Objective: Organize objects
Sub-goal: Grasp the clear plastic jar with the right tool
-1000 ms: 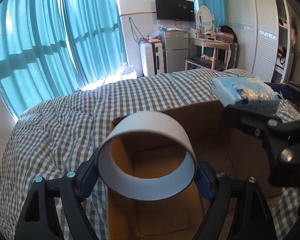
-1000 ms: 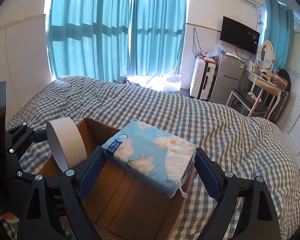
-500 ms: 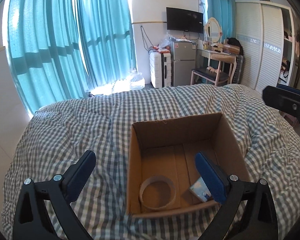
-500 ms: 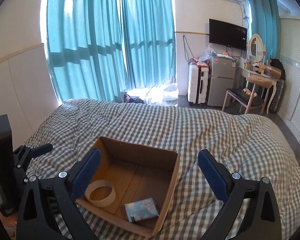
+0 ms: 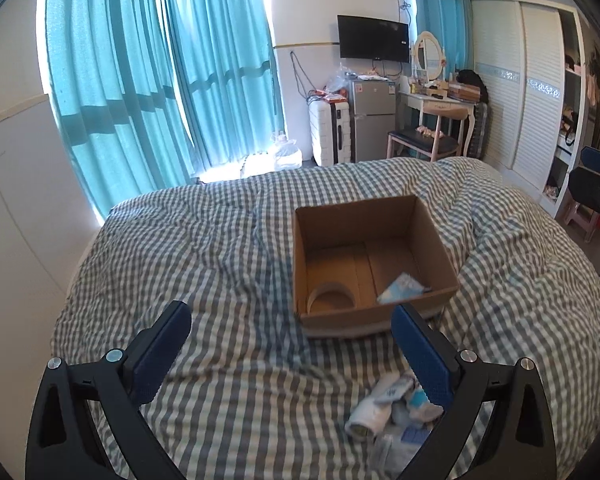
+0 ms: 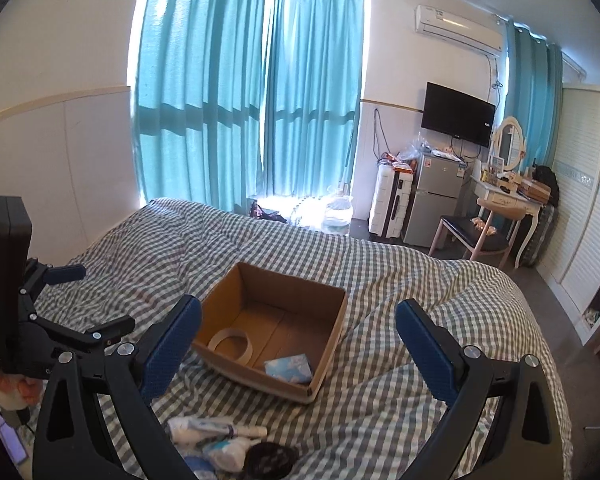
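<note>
An open cardboard box [image 5: 374,318] [image 6: 324,372] sits on the checked bed. Inside lie a white tape ring [image 5: 331,295] [image 6: 231,344] at the left and a blue tissue pack [image 5: 403,287] [image 6: 290,367] at the right. My left gripper [image 5: 291,342] is open and empty, held above the bed in front of the box. My right gripper [image 6: 298,338] is open and empty, above and in front of the box. A pile of small items, white tubes and packets [image 5: 392,404] [image 6: 216,434], lies on the bed nearer than the box. The left gripper shows at the left of the right wrist view [image 6: 68,300].
The checked duvet [image 5: 220,260] covers the whole bed. A dark round thing [image 6: 270,458] lies by the pile. Beyond the bed stand teal curtains [image 5: 160,80], a white suitcase [image 5: 330,132], a small fridge [image 5: 372,120], a dressing table with chair [image 5: 432,128] and a wardrobe [image 5: 520,80].
Both grippers let go of the tape ring and the tissue pack, which now lie in the box. Both grippers opened and drew back and up, away from the box.
</note>
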Motion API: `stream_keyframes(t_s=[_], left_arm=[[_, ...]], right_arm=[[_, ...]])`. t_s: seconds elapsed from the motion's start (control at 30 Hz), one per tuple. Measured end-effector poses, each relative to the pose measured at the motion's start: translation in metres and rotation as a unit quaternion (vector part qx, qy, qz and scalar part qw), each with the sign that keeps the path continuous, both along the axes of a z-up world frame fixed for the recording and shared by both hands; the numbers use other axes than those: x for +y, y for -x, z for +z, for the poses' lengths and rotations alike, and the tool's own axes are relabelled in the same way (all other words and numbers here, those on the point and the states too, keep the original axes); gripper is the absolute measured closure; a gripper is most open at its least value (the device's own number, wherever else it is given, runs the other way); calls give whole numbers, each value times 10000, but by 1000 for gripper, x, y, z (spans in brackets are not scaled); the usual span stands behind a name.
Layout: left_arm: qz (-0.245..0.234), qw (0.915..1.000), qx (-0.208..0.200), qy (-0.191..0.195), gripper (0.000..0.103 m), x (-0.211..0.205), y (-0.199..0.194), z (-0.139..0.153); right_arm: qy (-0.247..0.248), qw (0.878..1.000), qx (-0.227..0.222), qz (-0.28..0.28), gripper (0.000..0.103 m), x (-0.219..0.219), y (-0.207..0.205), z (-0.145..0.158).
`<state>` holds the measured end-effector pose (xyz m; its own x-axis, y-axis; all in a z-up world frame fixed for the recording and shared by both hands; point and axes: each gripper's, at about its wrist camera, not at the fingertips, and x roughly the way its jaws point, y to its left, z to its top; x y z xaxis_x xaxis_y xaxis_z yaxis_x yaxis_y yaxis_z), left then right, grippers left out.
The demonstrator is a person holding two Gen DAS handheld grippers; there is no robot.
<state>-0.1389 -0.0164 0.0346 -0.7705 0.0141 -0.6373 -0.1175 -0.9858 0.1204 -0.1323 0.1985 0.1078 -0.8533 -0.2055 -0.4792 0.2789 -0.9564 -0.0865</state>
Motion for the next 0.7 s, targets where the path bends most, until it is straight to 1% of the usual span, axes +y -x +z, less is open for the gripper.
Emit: stream_keyframes(t_s=[0.1,0.17,0.23,0.37,0.43,0.5,0.53,0.63,0.7], left_arm=[[122,9999,-77,22,0,-6,-21,-12],[200,9996,-190,84,0,-10,-35,-30],[219,9993,-277,155,0,-9,-46,-52],[338,9985,-357,224,0,-7,-61,-90],[432,9981,-417,149,0,-6,-66,-107],[418,9973,-601,-21,0,-8,-66,-120],[383,9966,-728,-63,0,-8,-65,-128],[498,9951,-847,137,0,-10,-63,-142],[573,9934,-985,105,0,-16,-58,-148]], right_arm=[[-174,9997,-151,37,5,-11,-21,-19],[-337,9990,-287,97,5,-18,-31,-39],[-449,9976,-509,147,5,-24,-38,-67],[-224,9922,-1175,354,5,-32,-41,-130],[-246,9885,-1430,418,5,-36,-39,-158],[-287,9840,-1691,476,5,-42,-36,-181],[-296,9821,-1786,521,5,-45,-35,-189],[-406,9789,-1911,608,5,-50,-31,-204],[-362,9753,-2059,708,5,-53,-28,-213]])
